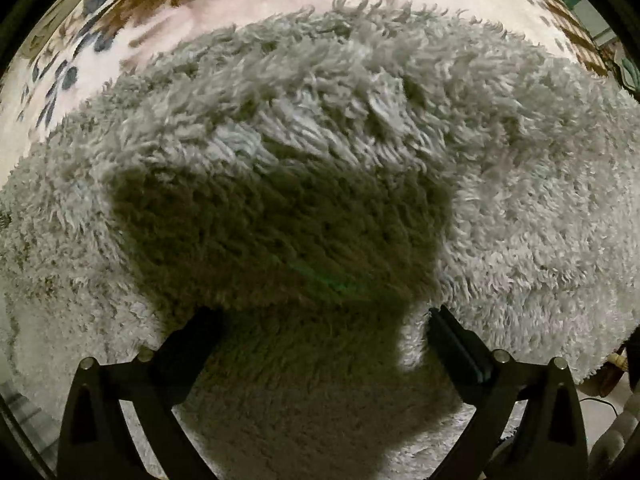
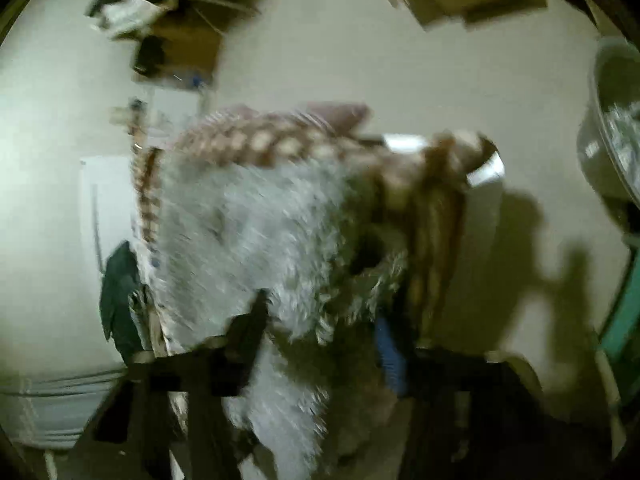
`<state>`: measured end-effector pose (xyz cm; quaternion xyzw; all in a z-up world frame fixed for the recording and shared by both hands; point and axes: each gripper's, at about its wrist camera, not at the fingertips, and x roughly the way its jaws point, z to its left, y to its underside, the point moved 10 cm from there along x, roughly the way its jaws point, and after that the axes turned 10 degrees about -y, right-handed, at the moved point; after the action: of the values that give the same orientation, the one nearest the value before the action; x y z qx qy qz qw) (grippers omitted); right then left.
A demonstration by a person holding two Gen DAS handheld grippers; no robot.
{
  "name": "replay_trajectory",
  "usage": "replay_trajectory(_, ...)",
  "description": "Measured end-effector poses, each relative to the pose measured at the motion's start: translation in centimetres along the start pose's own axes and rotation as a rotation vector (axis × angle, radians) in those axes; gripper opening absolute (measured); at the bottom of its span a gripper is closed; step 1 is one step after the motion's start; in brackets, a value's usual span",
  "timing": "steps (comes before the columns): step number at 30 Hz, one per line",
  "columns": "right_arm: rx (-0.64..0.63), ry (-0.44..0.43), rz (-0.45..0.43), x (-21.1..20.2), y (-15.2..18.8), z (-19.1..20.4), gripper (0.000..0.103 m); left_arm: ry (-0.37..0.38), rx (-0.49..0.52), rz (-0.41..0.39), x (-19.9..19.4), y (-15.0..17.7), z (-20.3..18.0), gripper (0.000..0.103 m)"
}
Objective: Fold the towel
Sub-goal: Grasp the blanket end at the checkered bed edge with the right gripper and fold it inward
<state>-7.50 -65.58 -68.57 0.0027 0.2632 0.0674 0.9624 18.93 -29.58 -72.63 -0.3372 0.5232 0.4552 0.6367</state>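
Shaggy grey towel (image 1: 320, 152) spread over patterned blanket (image 1: 168, 4); left gripper (image 1: 320, 320) spread wide just above pile, holding nothing. Right gripper (image 2: 320, 320) blurred, apparently pinching towel edge — cannot tell. Best carried across low, edges aligned before release

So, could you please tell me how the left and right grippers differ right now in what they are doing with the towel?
The left gripper is open, its jaws spread over the shaggy grey towel without pinching it; the right gripper has towel bunched between its jaws, though blur hides whether it is clamped. The left view is sharp, the right view smeared. Both have black fingers and point at the same towel.
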Motion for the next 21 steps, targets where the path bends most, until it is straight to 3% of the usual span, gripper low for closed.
replay_trajectory(3,-0.001,-0.084,0.001,1.2,0.2,1.4,0.043,-0.006,-0.015,-0.025,0.3,0.7,-0.1,0.103)
replay_trajectory(5,0.012,-0.085,0.008,2.4,0.1,1.2,0.051,-0.007,-0.019,-0.018,-0.1,1.7,-0.1,0.103)
replay_trajectory(11,0.020,-0.116,-0.078,3.4,-1.5,1.1,0.052,0.025,-0.055,-0.103,-3.5,3.7,-1.6,0.103)
replay_trajectory(14,0.008,-0.087,-0.061,4.1,-1.3,0.6,0.052,0.028,-0.025,-0.127,-4.6,4.0,-2.7,0.103)
replay_trajectory(17,0.016,-0.126,-0.054,4.7,-1.4,0.8,0.060,0.034,-0.009,-0.119,-4.3,3.8,-3.7,0.103)
replay_trajectory(19,0.004,-0.185,-0.068,4.5,-1.7,1.7,0.051,0.037,-0.015,-0.116,-4.1,3.5,-3.8,0.103)
replay_trajectory(20,-0.018,-0.204,-0.082,4.3,-2.0,2.5,0.041,0.039,-0.019,-0.116,-4.0,2.9,-3.5,0.103)
replay_trajectory(21,-0.038,-0.212,-0.080,4.5,-2.1,3.1,0.041,0.039,-0.025,-0.118,-4.0,2.7,-3.4,0.103)
